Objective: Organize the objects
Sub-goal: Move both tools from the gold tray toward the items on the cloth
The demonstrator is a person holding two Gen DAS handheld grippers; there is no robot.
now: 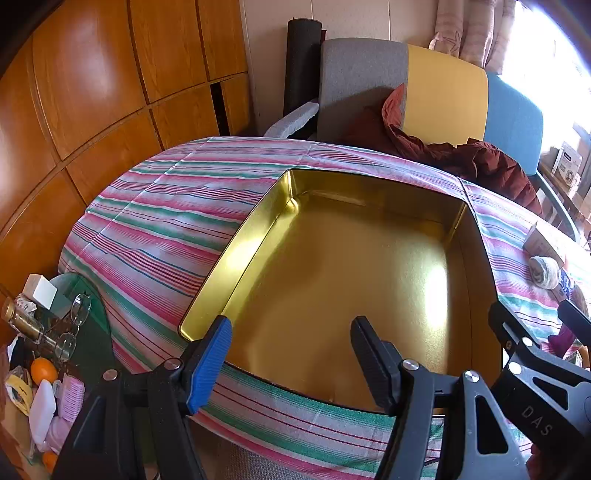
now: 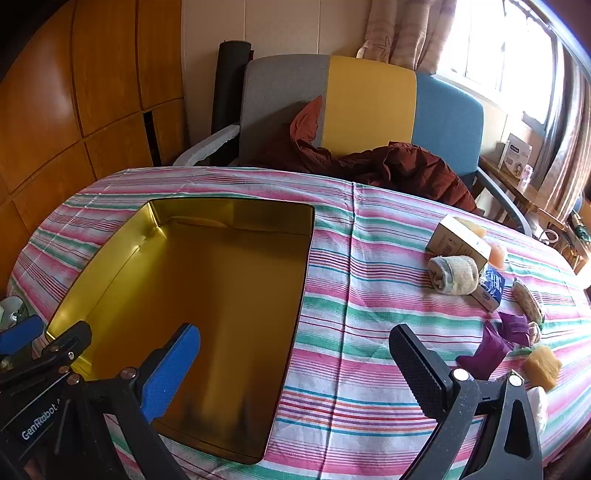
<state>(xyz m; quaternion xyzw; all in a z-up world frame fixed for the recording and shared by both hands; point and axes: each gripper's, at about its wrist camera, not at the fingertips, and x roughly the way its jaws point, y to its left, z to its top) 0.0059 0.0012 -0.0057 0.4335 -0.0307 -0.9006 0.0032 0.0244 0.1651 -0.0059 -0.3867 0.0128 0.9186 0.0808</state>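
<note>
Table: we see a striped cloth (image 2: 369, 295) under an empty gold tin (image 2: 207, 295).
Left gripper (image 1: 291, 354): jaws apart, empty.
Right gripper (image 2: 295, 362): jaws wide, empty.

Wood-panelled wall (image 2: 92, 92) at left, glossy orange-brown; cream wall (image 2: 277, 26) behind. Armchair (image 2: 369, 107) with grey, yellow and blue back panels stands past the striped tablecloth (image 2: 369, 295), a rust-red jacket (image 2: 406, 166) heaped on it. Bright window (image 2: 491, 48) at right with patterned curtains (image 2: 402, 33), daylight blown out.
</note>
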